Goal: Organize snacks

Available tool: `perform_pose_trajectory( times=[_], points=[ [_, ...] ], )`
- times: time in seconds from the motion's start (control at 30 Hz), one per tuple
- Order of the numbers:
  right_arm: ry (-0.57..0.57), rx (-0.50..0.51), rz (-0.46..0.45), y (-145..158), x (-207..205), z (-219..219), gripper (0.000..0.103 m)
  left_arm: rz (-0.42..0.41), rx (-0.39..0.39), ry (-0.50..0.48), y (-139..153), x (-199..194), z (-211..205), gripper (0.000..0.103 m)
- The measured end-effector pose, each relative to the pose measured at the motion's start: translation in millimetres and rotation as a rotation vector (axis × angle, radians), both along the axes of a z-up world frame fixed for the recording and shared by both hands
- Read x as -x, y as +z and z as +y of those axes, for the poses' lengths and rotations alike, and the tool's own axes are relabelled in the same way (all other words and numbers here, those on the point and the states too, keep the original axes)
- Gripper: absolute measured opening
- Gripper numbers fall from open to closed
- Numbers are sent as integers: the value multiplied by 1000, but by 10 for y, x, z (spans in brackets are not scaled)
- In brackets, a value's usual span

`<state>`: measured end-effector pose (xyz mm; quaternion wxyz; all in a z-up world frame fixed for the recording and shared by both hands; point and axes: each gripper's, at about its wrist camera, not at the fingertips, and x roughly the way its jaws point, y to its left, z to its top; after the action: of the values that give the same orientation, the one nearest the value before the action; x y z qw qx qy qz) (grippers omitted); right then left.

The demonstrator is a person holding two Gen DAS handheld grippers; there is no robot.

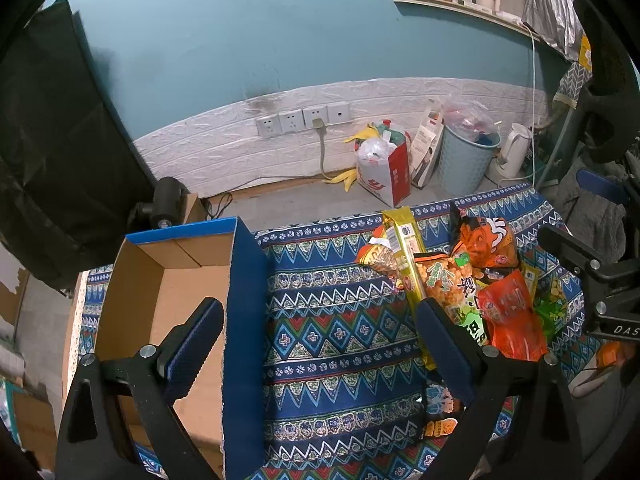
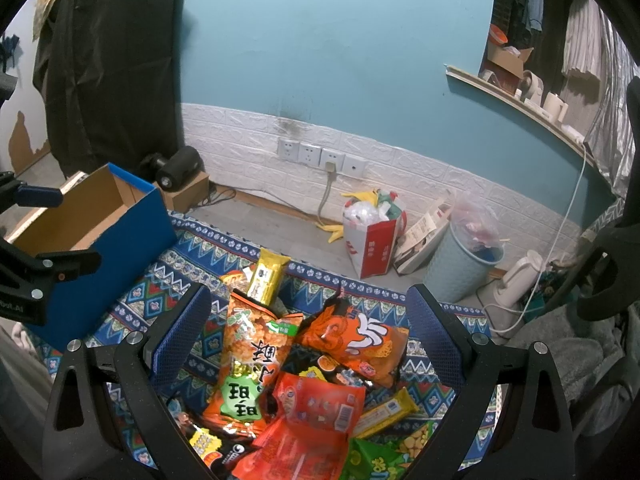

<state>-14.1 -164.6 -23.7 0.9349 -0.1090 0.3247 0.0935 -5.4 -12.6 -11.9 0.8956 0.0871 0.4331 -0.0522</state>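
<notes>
A heap of snack bags [image 1: 476, 292] lies on the patterned blue cloth [image 1: 336, 320], right of an open blue cardboard box [image 1: 244, 320] whose visible inside is bare. My left gripper [image 1: 320, 312] hovers open over the cloth between box and heap, its right finger [image 1: 444, 348] at the heap's edge. My right gripper [image 2: 308, 304] stands open above the heap [image 2: 304, 364], with an orange bag [image 2: 252, 356], a second orange bag [image 2: 356, 340], a red bag [image 2: 316, 412] and a gold bar packet [image 2: 268, 276] between and beyond its fingers. The blue box [image 2: 112, 236] sits at left.
Beyond the cloth's far edge, on the floor, stand a red-and-white paper bag of rubbish [image 1: 384, 168], a pale blue bin [image 1: 464, 160] and a white kettle [image 1: 512, 152]. Wall sockets [image 1: 300, 120] with a cable sit behind. A dark cover [image 1: 52, 140] hangs at left.
</notes>
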Motion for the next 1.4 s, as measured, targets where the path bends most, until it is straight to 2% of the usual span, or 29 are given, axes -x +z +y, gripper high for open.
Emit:
perform_pose_trajectory(
  times=[1.4],
  points=[
    [-10,22,11,-61,1,-39,96,18,-6,-11,-73,12,-31,98]
  ],
)
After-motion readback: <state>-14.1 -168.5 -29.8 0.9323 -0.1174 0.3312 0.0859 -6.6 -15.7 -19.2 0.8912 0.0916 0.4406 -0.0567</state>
